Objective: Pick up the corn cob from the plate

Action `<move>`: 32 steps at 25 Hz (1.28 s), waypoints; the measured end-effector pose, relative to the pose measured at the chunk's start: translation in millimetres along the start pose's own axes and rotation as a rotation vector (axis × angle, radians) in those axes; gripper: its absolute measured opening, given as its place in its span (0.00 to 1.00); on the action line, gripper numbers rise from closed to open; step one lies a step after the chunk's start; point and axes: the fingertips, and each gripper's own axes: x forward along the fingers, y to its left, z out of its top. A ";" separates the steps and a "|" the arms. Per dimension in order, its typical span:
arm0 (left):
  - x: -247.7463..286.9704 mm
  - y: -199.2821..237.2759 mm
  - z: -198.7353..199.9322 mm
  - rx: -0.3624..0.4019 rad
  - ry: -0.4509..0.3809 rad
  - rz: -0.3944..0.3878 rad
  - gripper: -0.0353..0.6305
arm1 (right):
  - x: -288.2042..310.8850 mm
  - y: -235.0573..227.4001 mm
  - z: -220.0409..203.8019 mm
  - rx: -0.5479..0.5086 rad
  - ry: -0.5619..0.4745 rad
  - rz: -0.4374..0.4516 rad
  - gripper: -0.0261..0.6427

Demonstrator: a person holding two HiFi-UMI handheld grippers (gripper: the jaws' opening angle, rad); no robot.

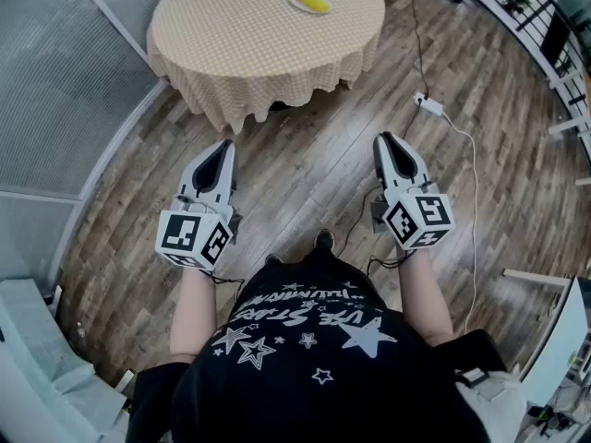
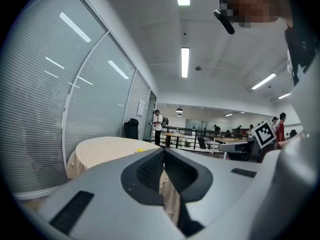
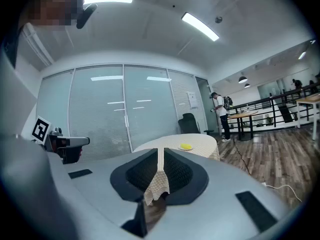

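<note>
Matt checked cloth tablecloth (image 1: 268,44), grainy wood-plank floor (image 1: 305,155), smooth pale plate (image 1: 294,2).

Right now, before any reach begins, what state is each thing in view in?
corn cob: lying on the plate, untouched.
plate: resting on the round table, toward its far side.
round table: draped in a checked cloth, well ahead of both grippers.
left gripper: fingers closed, empty.
right gripper: fingers closed, empty.
white power block: on the wooden floor, cable attached.
</note>
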 end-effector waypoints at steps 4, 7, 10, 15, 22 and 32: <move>12.6 -2.8 -3.5 0.026 0.022 0.030 0.06 | 3.8 -13.9 -0.3 0.004 0.004 0.004 0.12; 17.6 -7.8 -4.8 0.029 0.036 0.036 0.07 | 8.4 -16.4 4.2 0.004 -0.012 0.027 0.12; 24.0 -16.0 -9.0 0.036 0.058 0.032 0.06 | 11.9 -16.9 12.3 0.012 -0.059 0.076 0.12; 33.3 -29.4 -13.3 0.029 0.060 0.047 0.06 | 11.2 -28.0 16.1 -0.001 -0.076 0.115 0.12; 58.7 -56.9 -22.6 0.022 0.056 0.068 0.06 | -0.8 -70.4 7.2 0.021 -0.043 0.104 0.12; 97.1 -79.8 -41.6 0.001 0.095 0.022 0.06 | -3.3 -110.1 -4.7 0.026 -0.018 0.054 0.09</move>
